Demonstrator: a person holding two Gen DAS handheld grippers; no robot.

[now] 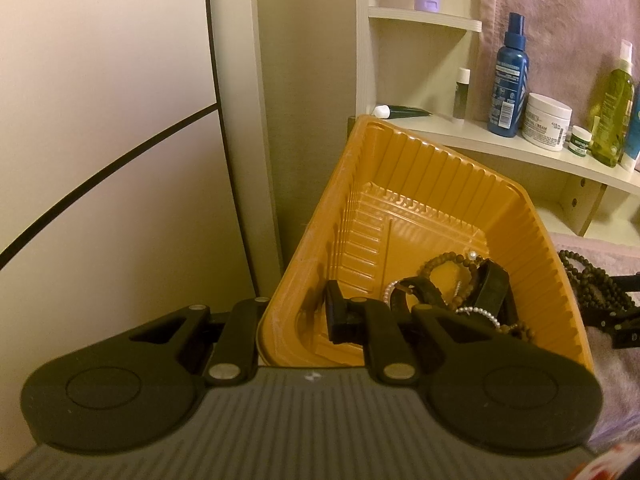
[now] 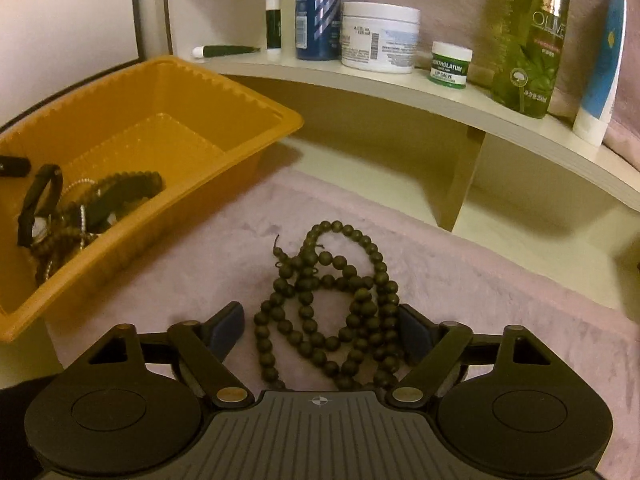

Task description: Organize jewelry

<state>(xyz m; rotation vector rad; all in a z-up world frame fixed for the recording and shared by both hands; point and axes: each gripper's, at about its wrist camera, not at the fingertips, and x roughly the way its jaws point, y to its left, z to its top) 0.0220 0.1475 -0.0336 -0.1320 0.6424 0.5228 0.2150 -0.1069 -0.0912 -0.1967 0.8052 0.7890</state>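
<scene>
Pink cloth [image 2: 500, 300] under shelf: your right gripper [image 2: 320, 330] is straddling bead necklace [image 2: 340, 300], jaws wide, unclosed. Left gripper [image 1: 294, 320] is clamping orange tray [image 1: 532, 240] wall. Next: you're closing on 1 bunched strand, then traying it.

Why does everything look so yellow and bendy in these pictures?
Left wrist view: warm dim light tints everything yellowish, and the fisheye lens bows the straight dark line on the wall panel. Right wrist view: the shelf curves the same way, the orange tray looks a little smeared, but the bead necklace is sharp.
</scene>
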